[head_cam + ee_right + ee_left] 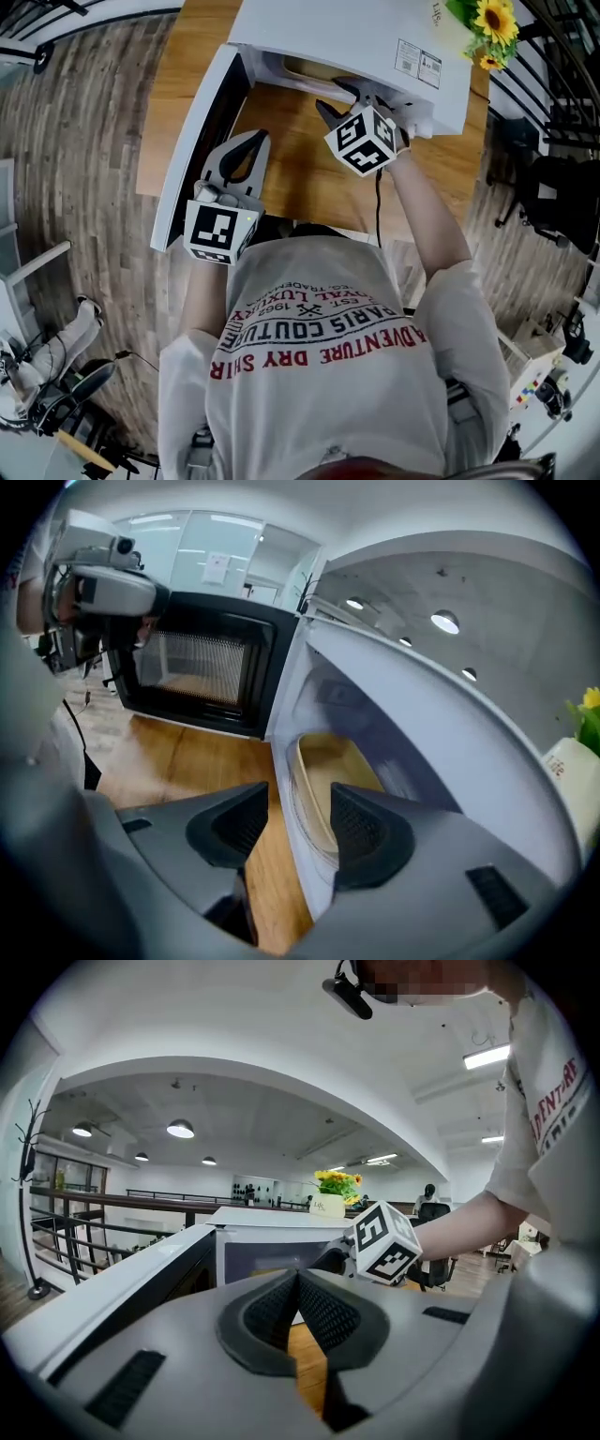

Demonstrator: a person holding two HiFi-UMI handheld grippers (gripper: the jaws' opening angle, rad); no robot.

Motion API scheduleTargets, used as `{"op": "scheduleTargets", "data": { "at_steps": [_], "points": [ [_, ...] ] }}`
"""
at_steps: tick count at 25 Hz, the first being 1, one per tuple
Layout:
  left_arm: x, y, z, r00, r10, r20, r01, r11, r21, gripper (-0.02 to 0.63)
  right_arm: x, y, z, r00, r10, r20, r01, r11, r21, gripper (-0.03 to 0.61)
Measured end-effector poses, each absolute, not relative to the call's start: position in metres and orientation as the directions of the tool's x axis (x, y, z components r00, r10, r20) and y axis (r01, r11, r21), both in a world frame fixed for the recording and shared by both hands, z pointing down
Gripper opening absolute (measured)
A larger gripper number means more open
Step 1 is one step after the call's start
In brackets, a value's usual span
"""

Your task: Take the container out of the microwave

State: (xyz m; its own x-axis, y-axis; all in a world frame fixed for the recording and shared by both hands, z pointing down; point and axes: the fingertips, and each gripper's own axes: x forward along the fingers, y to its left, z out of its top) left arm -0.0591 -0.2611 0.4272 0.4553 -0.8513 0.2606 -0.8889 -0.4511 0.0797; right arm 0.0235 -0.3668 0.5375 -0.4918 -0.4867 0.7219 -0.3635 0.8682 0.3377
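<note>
Left hand-held gripper [297,1277] closed, right hand-held gripper [300,797] spread.

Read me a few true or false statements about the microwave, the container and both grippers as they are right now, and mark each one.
1. The door of the microwave stands open. True.
2. The container is already out of the microwave. False: it sits inside, just behind the front opening.
3. The right gripper has its jaws apart and grips nothing. True.
4. The left gripper holds the container. False: its jaws are together with nothing between them, out near the open door.
5. The right gripper is at the microwave's opening, pointed toward the container. True.
</note>
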Motion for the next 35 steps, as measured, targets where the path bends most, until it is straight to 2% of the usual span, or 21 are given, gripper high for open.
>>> {"op": "scheduleTargets", "data": {
  "at_steps": [11,14,17,19,20,35],
  "points": [
    [-0.067,-0.262,0.440,0.432,-0.851,0.299,-0.901,-0.423,0.097,0.014,-0.001,-0.395,0.588,-0.377,-0.391,0.839,-0.185,0.920,0.345,0.216],
    [-0.068,-0.260,0.442,0.425,-0.855,0.298,-0.905,-0.413,0.104,0.014,0.000,-0.396,0.601,-0.326,-0.365,0.872,-0.130,0.931,0.341,0.185],
    [-0.068,-0.257,0.442,0.421,-0.858,0.296,-0.907,-0.408,0.108,0.014,0.002,-0.397,0.606,-0.300,-0.381,0.875,-0.098,0.924,0.369,0.119],
    [-0.069,-0.256,0.441,0.418,-0.859,0.297,-0.908,-0.404,0.109,0.014,0.003,-0.399,0.605,-0.294,-0.392,0.872,-0.096,0.920,0.381,0.057],
    [-0.070,-0.255,0.441,0.416,-0.859,0.298,-0.909,-0.402,0.108,0.014,0.002,-0.399,0.603,-0.296,-0.393,0.871,-0.098,0.919,0.382,0.048],
    [-0.068,-0.232,0.428,0.440,-0.853,0.282,-0.896,-0.439,0.069,0.014,-0.002,-0.353,0.554,-0.423,-0.459,0.781,-0.213,0.889,0.406,0.035]
  ]
}}
